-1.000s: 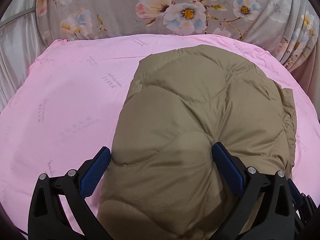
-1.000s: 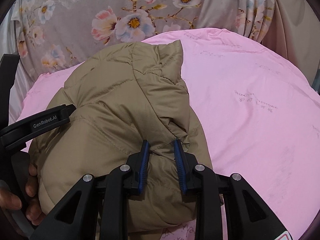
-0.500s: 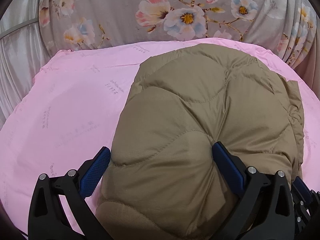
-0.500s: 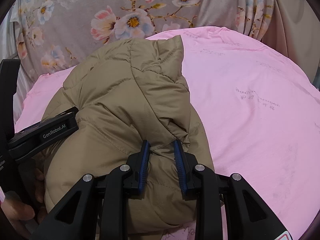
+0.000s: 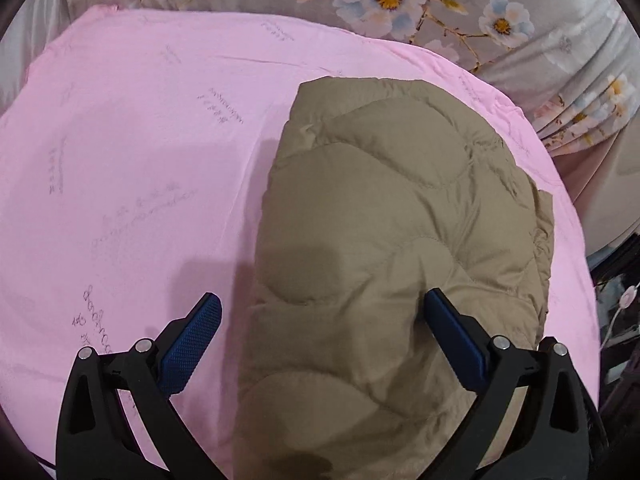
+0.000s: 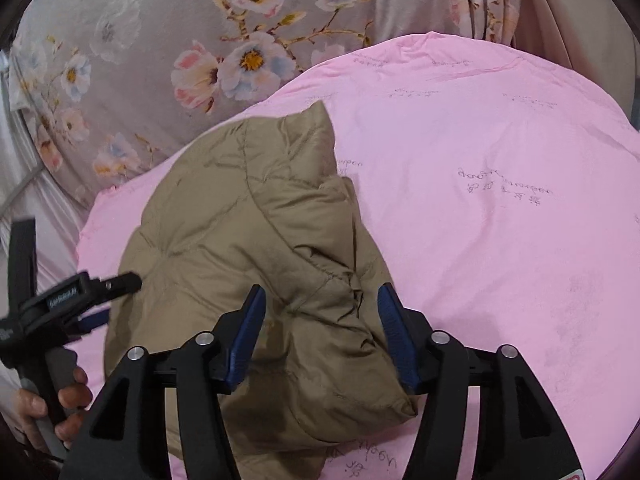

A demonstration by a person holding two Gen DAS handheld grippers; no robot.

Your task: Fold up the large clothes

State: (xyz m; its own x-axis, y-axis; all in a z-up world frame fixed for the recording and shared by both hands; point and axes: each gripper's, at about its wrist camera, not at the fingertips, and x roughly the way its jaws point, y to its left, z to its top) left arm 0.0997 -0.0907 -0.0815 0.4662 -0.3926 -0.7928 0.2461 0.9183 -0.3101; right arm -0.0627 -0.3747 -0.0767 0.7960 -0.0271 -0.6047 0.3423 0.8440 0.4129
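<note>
A tan quilted puffer jacket [image 5: 384, 240] lies folded into a thick bundle on a pink sheet [image 5: 132, 168]. It also shows in the right wrist view [image 6: 256, 240]. My left gripper [image 5: 320, 320] is open, its blue pads wide apart above the near end of the jacket. My right gripper [image 6: 322, 320] is open, its pads on either side of a raised fold at the jacket's right edge, not clamping it. The left gripper tool [image 6: 60, 300], held by a hand, shows at the left of the right wrist view.
The pink sheet [image 6: 500, 200] covers the work surface and extends left and right of the jacket. A grey floral fabric [image 6: 180, 48] hangs behind it. A dark gap with a white cable [image 5: 620, 312] lies past the sheet's right edge.
My right gripper has opened and let go of the jacket fold. Both grippers have pulled back and up, and the jacket now rests flatter on the sheet.
</note>
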